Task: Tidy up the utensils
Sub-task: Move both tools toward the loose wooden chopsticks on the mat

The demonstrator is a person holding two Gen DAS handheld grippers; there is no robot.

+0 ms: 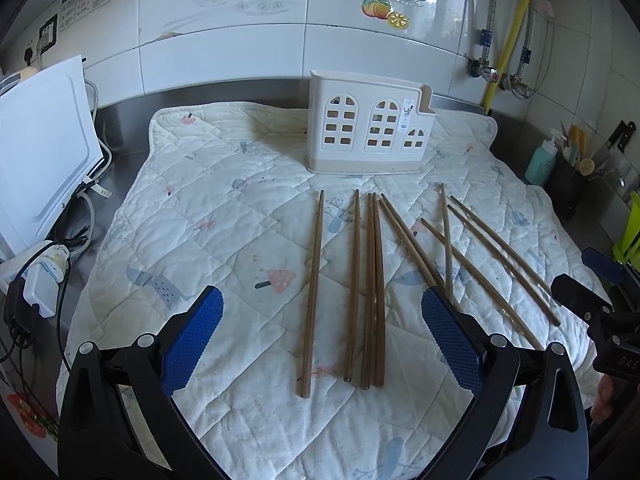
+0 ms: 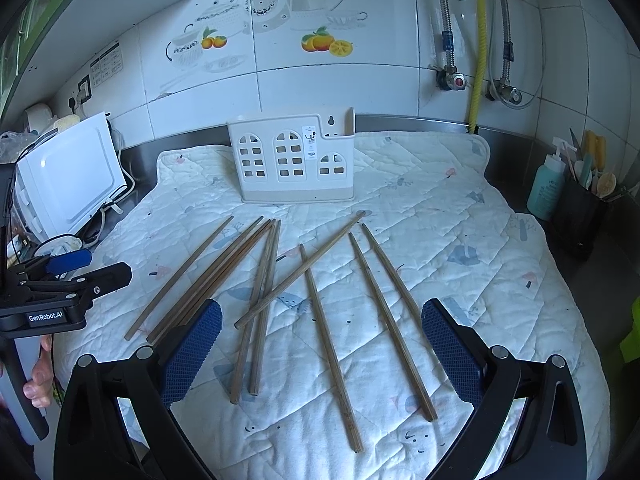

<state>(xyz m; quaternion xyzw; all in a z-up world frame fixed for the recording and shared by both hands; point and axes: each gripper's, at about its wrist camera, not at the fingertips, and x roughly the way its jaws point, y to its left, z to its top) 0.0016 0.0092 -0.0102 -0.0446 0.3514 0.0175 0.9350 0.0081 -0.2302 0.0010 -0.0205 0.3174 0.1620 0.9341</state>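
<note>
Two grippers hovered above the quilted mat's (image 1: pixel 224 208) near edge, holding nothing: left gripper (image 1: pixel 322 340) jaws spread wide, right gripper (image 2: pixel 322 340) likewise. Nine wooden chopsticks (image 2: pixel 264 308) lay loose on the mat's middle, some crossing, tips pointing toward the far edge. Beyond them, the cream house-shaped utensil holder (image 1: pixel 364 132) stood upright near the mat's far edge, before the tiled wall (image 2: pixel 332 80).

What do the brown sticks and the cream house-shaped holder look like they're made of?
Thin brown chopsticks: likely wood or bamboo, matte, with faint grain and darker tips. Cream house-shaped utensil holder: apparently moulded plastic, smooth with slight sheen, window cut-outs and rounded edges.
</note>
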